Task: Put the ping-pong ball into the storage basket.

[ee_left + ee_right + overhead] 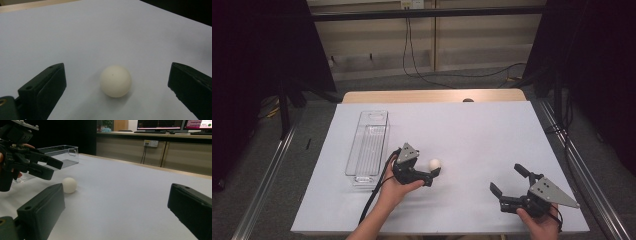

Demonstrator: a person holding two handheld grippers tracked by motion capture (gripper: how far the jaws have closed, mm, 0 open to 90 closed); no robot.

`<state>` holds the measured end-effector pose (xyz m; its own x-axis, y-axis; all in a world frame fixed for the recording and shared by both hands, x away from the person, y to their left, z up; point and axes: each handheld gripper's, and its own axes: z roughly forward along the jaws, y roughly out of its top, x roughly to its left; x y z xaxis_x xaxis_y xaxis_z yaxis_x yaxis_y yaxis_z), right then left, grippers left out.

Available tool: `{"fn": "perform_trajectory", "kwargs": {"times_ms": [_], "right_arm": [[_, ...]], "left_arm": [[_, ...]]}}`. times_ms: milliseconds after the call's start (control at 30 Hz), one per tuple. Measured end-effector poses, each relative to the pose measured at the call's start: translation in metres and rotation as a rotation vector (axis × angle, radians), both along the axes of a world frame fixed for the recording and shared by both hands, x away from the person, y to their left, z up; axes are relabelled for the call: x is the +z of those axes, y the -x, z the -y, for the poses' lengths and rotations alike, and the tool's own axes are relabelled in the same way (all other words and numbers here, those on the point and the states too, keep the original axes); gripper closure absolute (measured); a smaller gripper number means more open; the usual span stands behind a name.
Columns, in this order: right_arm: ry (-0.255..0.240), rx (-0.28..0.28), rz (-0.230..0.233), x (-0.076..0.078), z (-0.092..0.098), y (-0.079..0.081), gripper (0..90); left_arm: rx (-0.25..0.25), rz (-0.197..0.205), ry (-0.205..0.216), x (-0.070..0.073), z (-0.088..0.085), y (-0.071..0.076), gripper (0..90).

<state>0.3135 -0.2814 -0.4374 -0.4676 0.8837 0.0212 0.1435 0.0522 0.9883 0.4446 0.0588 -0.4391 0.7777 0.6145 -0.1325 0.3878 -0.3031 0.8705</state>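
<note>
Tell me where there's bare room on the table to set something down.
The widest bare patch runs from the white ball across to the table's right edge, above the right gripper. The far strip beyond the clear bin is free too. It is crowded on the left, where the left gripper, open, sits at the ball beside the bin.

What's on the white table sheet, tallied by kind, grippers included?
Ball, white: 1
Clear plastic bin: 1
Hand-held grippers: 2, left gripper and right gripper, both with jaws open
Total: 4
</note>
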Motion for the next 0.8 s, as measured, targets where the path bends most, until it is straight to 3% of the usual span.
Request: {"fn": "perform_trajectory", "kwargs": {"times_ms": [167, 800], "right_arm": [[-0.007, -0.002, 0.005, 0.0006, -0.0010, 0.0002, 0.6], [-0.006, 0.001, 0.001, 0.0007, 0.0004, 0.0007, 0.7]], "left_arm": [[0.003, -0.006, -0.024, -0.0018, 0.0015, -0.0017, 2.2], [0.042, -0.034, -0.001, -0.0059, 0.0055, -0.0097, 2.0]]}}
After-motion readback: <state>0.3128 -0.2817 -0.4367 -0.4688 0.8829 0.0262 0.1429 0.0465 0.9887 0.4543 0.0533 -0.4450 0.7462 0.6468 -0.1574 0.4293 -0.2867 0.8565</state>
